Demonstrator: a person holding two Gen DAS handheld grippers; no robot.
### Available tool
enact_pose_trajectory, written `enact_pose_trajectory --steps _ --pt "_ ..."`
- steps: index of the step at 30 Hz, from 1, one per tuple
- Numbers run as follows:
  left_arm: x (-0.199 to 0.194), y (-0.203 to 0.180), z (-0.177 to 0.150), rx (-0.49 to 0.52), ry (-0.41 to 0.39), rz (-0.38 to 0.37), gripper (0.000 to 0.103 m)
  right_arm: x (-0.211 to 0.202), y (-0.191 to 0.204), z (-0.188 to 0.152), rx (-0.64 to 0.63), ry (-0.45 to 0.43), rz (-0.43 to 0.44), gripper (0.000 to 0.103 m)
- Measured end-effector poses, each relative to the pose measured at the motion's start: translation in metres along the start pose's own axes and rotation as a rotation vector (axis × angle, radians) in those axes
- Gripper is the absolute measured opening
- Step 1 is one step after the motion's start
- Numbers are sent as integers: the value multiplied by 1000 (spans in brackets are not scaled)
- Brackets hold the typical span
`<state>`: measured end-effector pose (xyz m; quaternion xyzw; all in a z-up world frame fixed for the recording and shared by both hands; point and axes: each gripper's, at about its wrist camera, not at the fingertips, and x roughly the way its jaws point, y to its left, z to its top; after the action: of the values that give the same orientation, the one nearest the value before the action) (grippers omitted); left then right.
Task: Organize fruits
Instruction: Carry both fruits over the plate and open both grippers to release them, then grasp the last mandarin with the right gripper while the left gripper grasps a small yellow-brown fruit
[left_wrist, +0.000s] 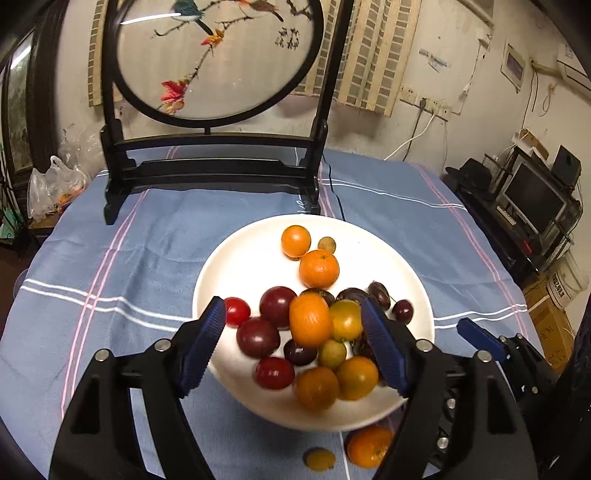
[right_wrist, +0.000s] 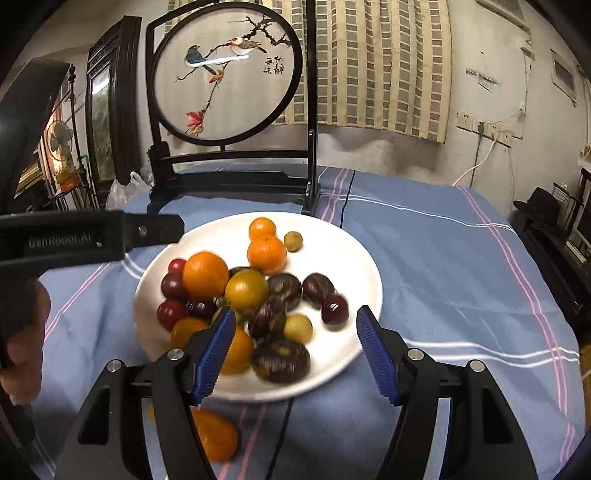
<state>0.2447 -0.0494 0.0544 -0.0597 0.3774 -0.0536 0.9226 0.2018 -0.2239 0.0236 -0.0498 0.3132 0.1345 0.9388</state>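
A white plate (left_wrist: 229, 266) on the blue cloth holds several oranges, dark plums, red tomatoes and small green-yellow fruits; it also shows in the right wrist view (right_wrist: 354, 258). An orange (left_wrist: 309, 320) is blurred between the open fingers of my left gripper (left_wrist: 295, 343), above the pile and not touching either pad. My right gripper (right_wrist: 295, 350) is open and empty over the plate's near edge. An orange (left_wrist: 369, 446) and a small yellow fruit (left_wrist: 320, 459) lie on the cloth in front of the plate. The orange also shows in the right wrist view (right_wrist: 216, 435).
A black wooden stand with a round embroidered screen (left_wrist: 218, 59) stands behind the plate. Plastic bags (left_wrist: 55, 184) sit at the table's far left. The right gripper's fingertip (left_wrist: 476, 334) shows at the right in the left wrist view. The left gripper's body (right_wrist: 74, 236) crosses the right wrist view's left side.
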Motion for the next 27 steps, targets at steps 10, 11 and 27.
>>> enact_pose_trajectory --steps 10,11,27 --pt "-24 8 -56 17 28 25 86 -36 16 -33 -47 44 38 68" --pt "-25 9 -62 18 35 28 86 -38 18 -37 -47 50 45 68" --pt "-13 36 -108 1 130 56 86 -13 59 -72 -123 236 78 63"
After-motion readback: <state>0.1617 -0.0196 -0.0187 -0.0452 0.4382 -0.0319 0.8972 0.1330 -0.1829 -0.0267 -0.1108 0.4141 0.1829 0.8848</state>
